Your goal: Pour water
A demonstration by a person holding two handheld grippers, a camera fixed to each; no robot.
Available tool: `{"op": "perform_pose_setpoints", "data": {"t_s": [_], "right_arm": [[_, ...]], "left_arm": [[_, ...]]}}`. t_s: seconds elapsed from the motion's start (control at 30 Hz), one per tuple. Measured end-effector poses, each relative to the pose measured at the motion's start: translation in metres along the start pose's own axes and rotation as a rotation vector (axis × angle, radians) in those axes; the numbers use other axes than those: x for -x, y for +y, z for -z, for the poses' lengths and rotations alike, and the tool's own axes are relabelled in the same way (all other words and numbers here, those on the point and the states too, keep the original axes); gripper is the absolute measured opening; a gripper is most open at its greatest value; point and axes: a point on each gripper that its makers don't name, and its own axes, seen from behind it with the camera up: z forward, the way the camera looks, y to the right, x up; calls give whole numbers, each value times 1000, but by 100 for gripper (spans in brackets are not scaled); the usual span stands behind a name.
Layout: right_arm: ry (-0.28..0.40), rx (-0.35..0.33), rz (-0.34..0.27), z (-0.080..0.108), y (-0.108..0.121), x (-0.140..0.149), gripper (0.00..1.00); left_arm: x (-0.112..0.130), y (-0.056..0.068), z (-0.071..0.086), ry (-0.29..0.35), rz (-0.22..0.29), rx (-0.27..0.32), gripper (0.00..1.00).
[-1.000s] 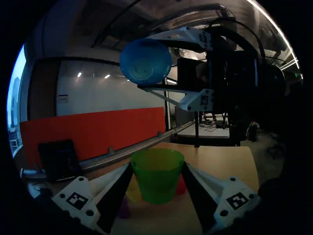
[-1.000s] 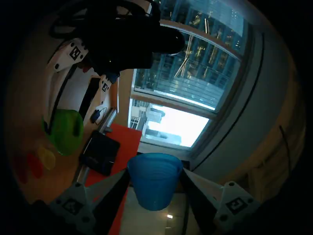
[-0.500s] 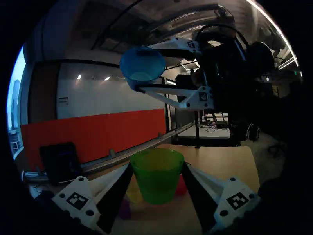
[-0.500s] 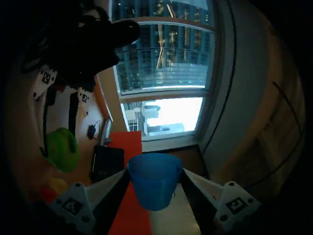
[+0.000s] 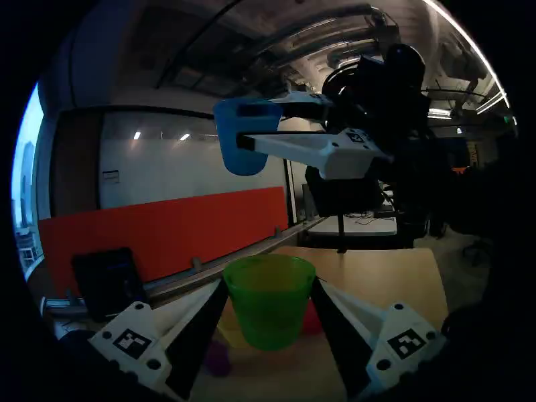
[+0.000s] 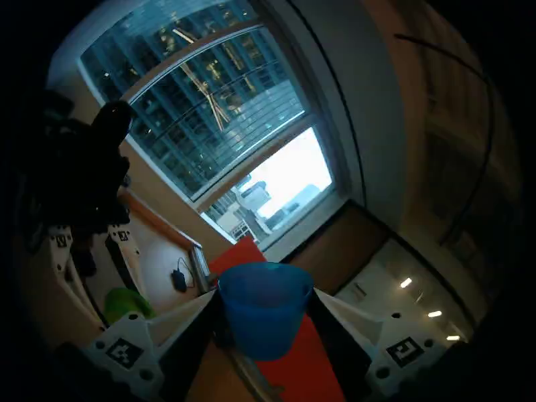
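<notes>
While the room is this dim, much of what I get is murky: the hand behind the right tool point(image 5: 234, 124) is a black mass in the left gripper view, and I cannot tell whether either cup holds water. That tool pinches the blue cup point(image 5: 244, 157) between both fingers, high above the tabletop point(image 5: 382, 275) and the green cup point(image 5: 269, 301). One white finger crosses the blue cup's side and hides part of it. In the right gripper view the blue cup sits close between the fingers, with its lower sides covered by them.

My left tool point(image 5: 268, 321) presses on the green cup from both sides, near me over the tabletop. The cup's foot is hidden, so I cannot say whether it rests on the wood. Just behind it a purple cup point(image 5: 218, 358) peeks out at the left and a red cup point(image 5: 309, 320) at the right, both mostly covered.

The tabletop is pale wood and runs far to the right. At its left a dark tablet point(image 5: 107, 281) stands, its screen too dark to make out. Beyond it is a wall with an orange band point(image 5: 167, 228) under a pale glass panel. The right gripper view shows a tall window point(image 6: 288, 177) with bright sky and towers.
</notes>
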Motion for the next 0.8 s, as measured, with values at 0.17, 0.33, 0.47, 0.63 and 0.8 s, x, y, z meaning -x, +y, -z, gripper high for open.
{"op": "perform_pose_setpoints", "data": {"t_s": [0.17, 0.33, 0.47, 0.63, 0.8], "right_arm": [[5, -11, -244, 3, -4, -6, 90], [12, -20, -441, 9, -5, -13, 90], [4, -32, -565, 11, -6, -15, 90], [-5, -59, -704, 13, -9, -14, 90], [-4, -78, -779, 15, -11, -12, 90]], "left_arm": [[-1, 0, 1, 0, -4, -1, 86], [-2, -2, 1, -2, -9, -5, 86], [-3, -4, 2, -1, -14, -9, 86], [-5, -4, 3, 0, -17, -11, 86], [-4, -5, 3, -2, -23, -14, 86]]}}
